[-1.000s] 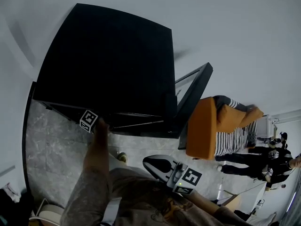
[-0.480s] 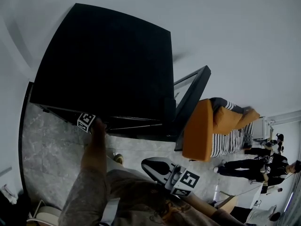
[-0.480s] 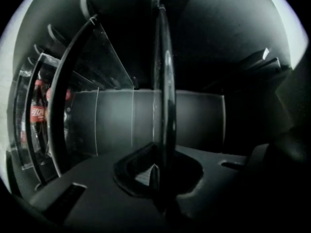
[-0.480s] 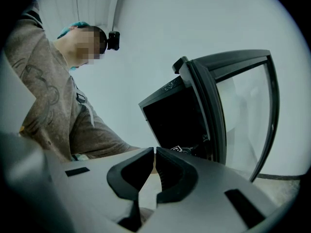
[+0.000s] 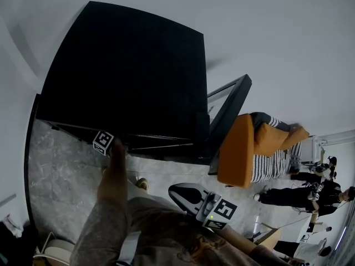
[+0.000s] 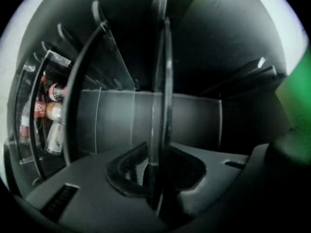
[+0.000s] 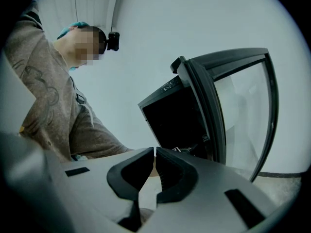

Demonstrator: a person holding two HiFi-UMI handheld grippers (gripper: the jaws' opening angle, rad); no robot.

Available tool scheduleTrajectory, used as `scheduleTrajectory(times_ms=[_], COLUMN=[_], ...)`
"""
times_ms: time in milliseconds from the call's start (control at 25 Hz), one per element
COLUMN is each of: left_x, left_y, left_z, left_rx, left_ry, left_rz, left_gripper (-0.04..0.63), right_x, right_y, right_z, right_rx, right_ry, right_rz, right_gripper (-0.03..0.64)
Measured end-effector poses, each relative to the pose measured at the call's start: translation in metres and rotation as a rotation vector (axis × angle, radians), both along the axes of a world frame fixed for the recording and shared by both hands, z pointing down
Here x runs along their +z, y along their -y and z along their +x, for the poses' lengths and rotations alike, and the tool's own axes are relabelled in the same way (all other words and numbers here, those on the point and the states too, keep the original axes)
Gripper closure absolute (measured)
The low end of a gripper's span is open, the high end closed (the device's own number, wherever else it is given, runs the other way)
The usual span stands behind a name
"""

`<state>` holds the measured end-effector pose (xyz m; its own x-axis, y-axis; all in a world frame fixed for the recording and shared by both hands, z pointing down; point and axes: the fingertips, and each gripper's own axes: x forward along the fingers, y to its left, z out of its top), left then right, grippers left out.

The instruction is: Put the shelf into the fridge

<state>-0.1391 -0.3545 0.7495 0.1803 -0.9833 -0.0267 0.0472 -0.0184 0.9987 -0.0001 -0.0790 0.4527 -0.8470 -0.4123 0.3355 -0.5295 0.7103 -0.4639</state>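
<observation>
Plain pale grey wall (image 5: 277,49) fills the upper room. Grey marbled floor (image 5: 61,176) lies below. At right, an orange armchair (image 5: 238,154) carries striped black-and-white fabric (image 5: 272,162); people (image 5: 321,193) stand farther off.

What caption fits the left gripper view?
Left gripper clamps the glass shelf edge-on inside the dark fridge.

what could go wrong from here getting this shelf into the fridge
1. The left tongs pinch the clear dark-rimmed shelf pane at one edge only, while the right tongs are shut on nothing, away from the black fridge. The pane may sag or slip.
2. It could miss the side-wall ridges and jam crooked.
3. A swing sideways might knock the red-labelled drink bottles.
</observation>
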Motion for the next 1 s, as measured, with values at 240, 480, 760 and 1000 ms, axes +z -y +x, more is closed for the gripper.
scheduleTrajectory(times_ms=[240,480,760,1000], left_x=[-0.02,-0.027,-0.058,-0.15], left_y=[-0.039,-0.106,-0.152,-0.185], left_z=[-0.005,-0.025,-0.037,-0.006], left_rx=[-0.001,0.011,0.063,0.332], left_ry=[-0.018,0.018,0.103,0.278], left_rz=[0.04,-0.057,-0.163,-0.096], left_gripper=[0.52,0.502,0.591,0.591], right_x=[-0.003,-0.018,-0.023,-0.027], right_y=[-0.005,-0.013,-0.005,-0.004], right_z=[-0.009,-0.023,-0.021,-0.014], right_rx=[-0.042,-0.077,-0.087,-0.115], right_ry=[0.017,0.068,0.12,0.161], right_rz=[0.005,0.067,0.072,0.103], right_gripper=[0.588,0.588,0.588,0.588])
